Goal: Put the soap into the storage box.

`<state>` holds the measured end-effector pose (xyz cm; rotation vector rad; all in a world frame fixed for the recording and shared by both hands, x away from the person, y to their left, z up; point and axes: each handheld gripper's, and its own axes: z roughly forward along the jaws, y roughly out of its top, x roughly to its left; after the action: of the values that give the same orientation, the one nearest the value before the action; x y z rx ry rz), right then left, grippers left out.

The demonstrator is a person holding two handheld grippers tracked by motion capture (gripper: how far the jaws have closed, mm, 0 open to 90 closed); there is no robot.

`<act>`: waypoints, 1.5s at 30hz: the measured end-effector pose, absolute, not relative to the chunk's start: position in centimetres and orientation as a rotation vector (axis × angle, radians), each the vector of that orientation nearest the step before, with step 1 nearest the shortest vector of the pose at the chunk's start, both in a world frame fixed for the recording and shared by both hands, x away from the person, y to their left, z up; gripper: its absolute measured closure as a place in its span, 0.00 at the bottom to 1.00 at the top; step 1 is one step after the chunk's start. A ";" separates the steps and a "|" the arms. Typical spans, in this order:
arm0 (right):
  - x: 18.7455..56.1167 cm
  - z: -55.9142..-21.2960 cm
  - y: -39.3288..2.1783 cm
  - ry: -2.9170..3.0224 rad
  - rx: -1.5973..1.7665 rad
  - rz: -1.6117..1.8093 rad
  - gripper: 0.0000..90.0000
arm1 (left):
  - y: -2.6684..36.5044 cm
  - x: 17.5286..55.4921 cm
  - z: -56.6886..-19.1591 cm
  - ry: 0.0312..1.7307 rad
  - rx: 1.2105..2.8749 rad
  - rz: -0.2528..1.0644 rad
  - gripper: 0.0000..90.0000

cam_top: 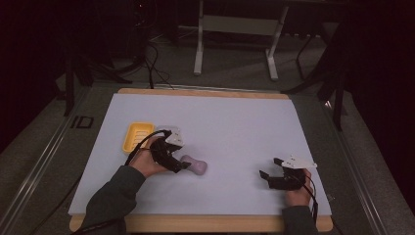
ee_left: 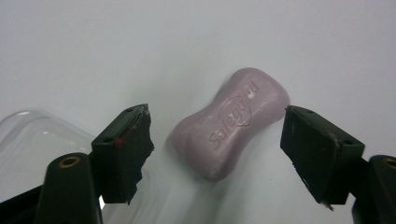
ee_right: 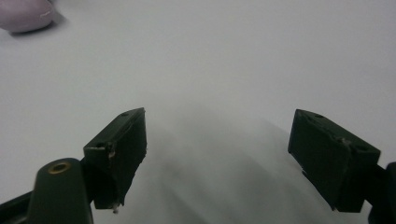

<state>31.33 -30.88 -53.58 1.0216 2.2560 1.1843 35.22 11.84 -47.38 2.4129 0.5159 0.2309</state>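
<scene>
A pale purple soap bar [ee_left: 232, 122] with an embossed brand name lies flat on the white mat [cam_top: 230, 127]. My left gripper [ee_left: 215, 114] is open, its jaws standing on either side of the bar without clamping it. In the high view the soap bar [cam_top: 195, 167] sits just right of the left gripper [cam_top: 182, 165]. A yellow soap dish [cam_top: 137, 136] rests behind the left hand. My right gripper [cam_top: 269, 167] is open near the mat's front right, and nothing lies between the jaws of the right gripper [ee_right: 217, 119]. The soap bar [ee_right: 23, 14] shows at that view's top left corner.
A clear plastic lid [ee_left: 32, 140] lies on the mat beside my left jaw, next to the yellow dish. The wooden table edge [cam_top: 205, 223] runs along the front. Beyond the mat's far edge stand a desk frame [cam_top: 235, 29] and cables on a dark floor.
</scene>
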 end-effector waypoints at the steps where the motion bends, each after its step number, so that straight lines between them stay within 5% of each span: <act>1: 31.3 -53.6 -30.9 2.256 1.022 1.184 0.21 | 11.7 35.2 -47.5 0.516 2.412 0.223 0.26; 20: 31.3 -53.6 -30.9 2.259 1.021 1.180 0.21 | 9.4 36.5 -49.7 0.525 2.501 0.146 0.03; 45: 31.4 -53.6 -30.8 2.260 1.019 1.179 0.21 | 8.9 36.9 -51.8 0.507 2.556 0.092 0.08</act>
<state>31.36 -30.84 -53.59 1.0193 2.2598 1.1790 36.92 8.88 -51.83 2.5561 0.5073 0.0919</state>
